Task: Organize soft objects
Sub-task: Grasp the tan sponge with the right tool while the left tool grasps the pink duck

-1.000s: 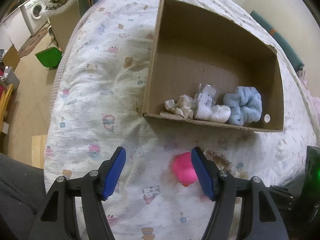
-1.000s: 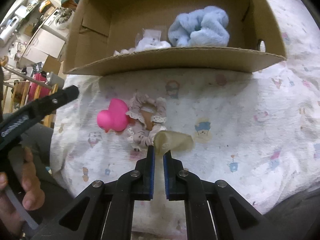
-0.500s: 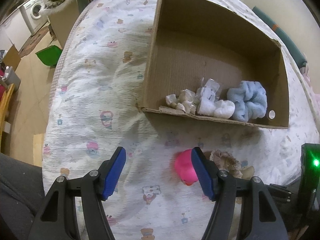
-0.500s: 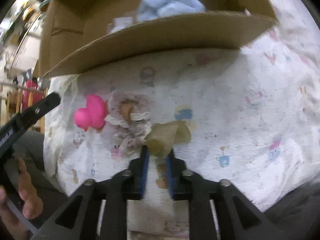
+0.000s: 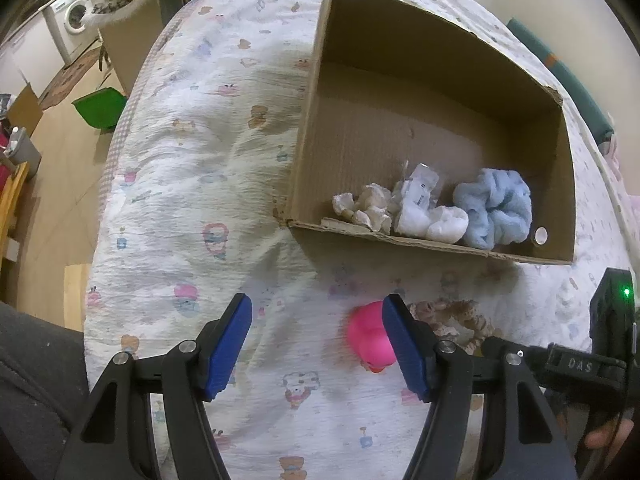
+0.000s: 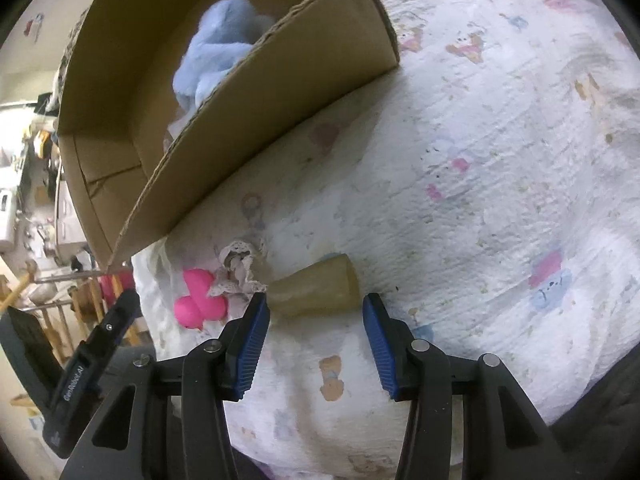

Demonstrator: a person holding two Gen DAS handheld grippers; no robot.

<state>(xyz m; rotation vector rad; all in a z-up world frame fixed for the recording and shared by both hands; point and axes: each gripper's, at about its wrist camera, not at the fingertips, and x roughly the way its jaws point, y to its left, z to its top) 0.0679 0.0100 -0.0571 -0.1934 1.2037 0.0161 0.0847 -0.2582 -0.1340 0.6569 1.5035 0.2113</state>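
Cartoon-print quilt (image 6: 480, 160) surface: right gripper (image 6: 316, 312) fingers wide, empty, straddling the tan rubbery cone-shaped piece (image 6: 316, 288) just ahead, long axis crosswise between pads; left gripper (image 5: 316, 320) wide, farther off.

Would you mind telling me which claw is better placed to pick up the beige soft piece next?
Right. The right claw is open with the beige piece lying just ahead between its fingers; the left claw faces the pink duck.

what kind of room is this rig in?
Likely a home, probably a bedroom or living area: work happens on a cartoon-print quilt over a soft bed-like surface, a washing machine sits in the next space, and household clutter fills the background.
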